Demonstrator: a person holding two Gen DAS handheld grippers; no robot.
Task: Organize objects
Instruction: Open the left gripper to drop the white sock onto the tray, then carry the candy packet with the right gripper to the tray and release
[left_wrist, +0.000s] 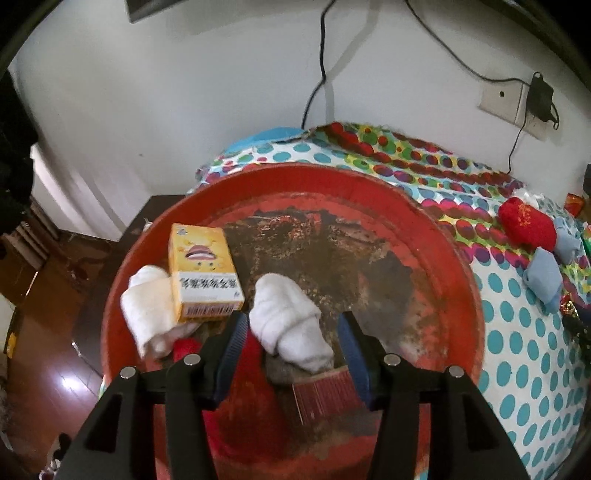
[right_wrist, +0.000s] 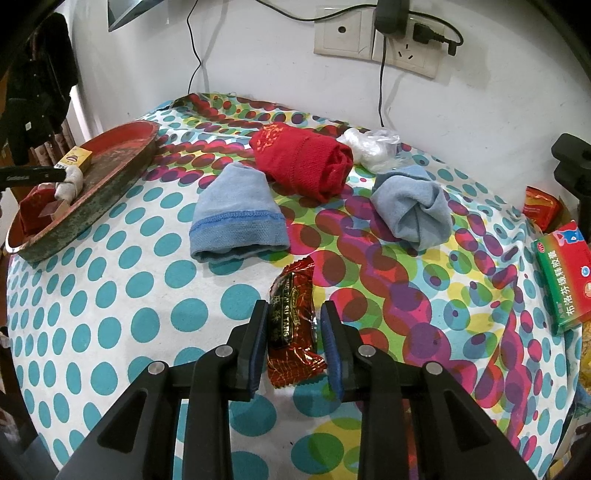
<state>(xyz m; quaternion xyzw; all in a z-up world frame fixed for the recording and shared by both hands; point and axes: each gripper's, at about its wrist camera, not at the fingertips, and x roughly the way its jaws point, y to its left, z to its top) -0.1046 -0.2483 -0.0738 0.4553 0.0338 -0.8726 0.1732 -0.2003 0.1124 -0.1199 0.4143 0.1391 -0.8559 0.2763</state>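
A round red tray (left_wrist: 436, 236), its paint worn to a rough brown patch in the middle, sat at the edge of the surface (right_wrist: 122, 295), which was covered in a cloth printed with teal and multicoloured dots. In the tray lay a rolled white sock (left_wrist: 291, 317) of soft knit, a second white sock roll (left_wrist: 151, 310) beside a yellow cardboard box (left_wrist: 201, 273), and a dark red ribbed box (left_wrist: 325, 395). The left gripper (left_wrist: 291, 347) hung over the tray with its jaws apart; the white sock lay between them, and neither blue pad pressed on it. On the cloth were a folded light-blue sock (right_wrist: 236, 218), a rolled red sock (right_wrist: 306, 162), a second light-blue roll (right_wrist: 413, 206), crumpled clear plastic (right_wrist: 369, 144) and a green box (right_wrist: 561, 284). The right gripper (right_wrist: 293, 343) was closed on a crinkly red-and-black foil candy wrapper (right_wrist: 293, 325), lying lengthwise between its jaws on the cloth.
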